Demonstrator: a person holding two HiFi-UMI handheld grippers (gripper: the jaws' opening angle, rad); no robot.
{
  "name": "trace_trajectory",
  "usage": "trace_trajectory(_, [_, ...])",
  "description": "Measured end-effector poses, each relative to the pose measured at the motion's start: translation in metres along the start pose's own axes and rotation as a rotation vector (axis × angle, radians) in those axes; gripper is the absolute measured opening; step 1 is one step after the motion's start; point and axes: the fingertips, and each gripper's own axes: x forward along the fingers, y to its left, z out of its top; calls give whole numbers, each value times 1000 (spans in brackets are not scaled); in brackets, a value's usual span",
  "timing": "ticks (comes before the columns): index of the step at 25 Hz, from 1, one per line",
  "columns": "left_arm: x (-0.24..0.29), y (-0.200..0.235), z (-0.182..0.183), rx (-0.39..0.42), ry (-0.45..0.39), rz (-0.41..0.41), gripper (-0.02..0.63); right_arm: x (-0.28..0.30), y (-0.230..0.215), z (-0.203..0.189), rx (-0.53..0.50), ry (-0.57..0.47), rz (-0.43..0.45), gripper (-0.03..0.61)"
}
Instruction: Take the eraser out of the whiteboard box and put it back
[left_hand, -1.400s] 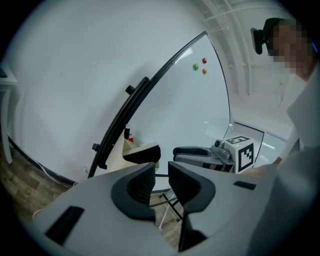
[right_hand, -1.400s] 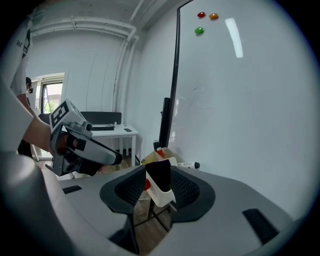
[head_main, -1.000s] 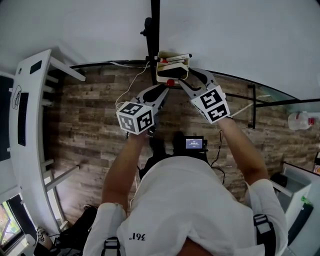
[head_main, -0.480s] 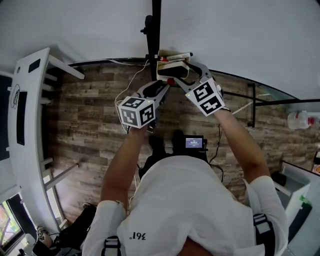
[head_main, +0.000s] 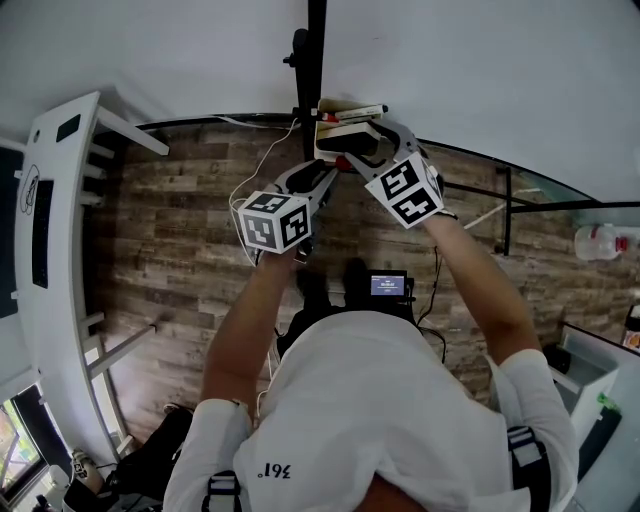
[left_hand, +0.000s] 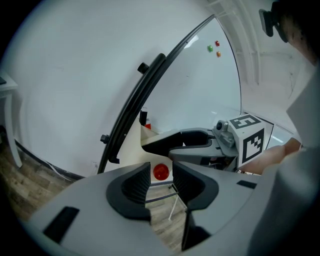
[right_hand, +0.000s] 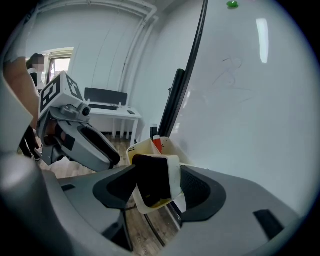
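The eraser (right_hand: 152, 181), cream-backed with a black face, stands tilted between the jaws of the right gripper (right_hand: 157, 175), right at the near side of the whiteboard box (right_hand: 137, 148); whether it rests inside the box cannot be told; those jaws have just been opening and stand wide, the pads not clamped on it; a red marker (right_hand: 157, 144) stands in the box's far part; the box hangs low on the whiteboard (right_hand: 240, 100); the left gripper (left_hand: 161, 180), just near and left of the box, has also just been opening, its jaws parted with nothing between them; a red disc (left_hand: 160, 172) shows beyond their gap; wood floor (head_main: 170, 230) lies below.
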Motion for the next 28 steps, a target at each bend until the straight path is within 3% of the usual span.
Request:
trace_trajectory(13, [4,-4,0,-9,-3,-12,126,1,-4,1,-18,10,-16,267])
trace_trajectory(28, [-6,-5,3,-14,-22,-7,126,-12,-7,5,-54,-16,-63,216])
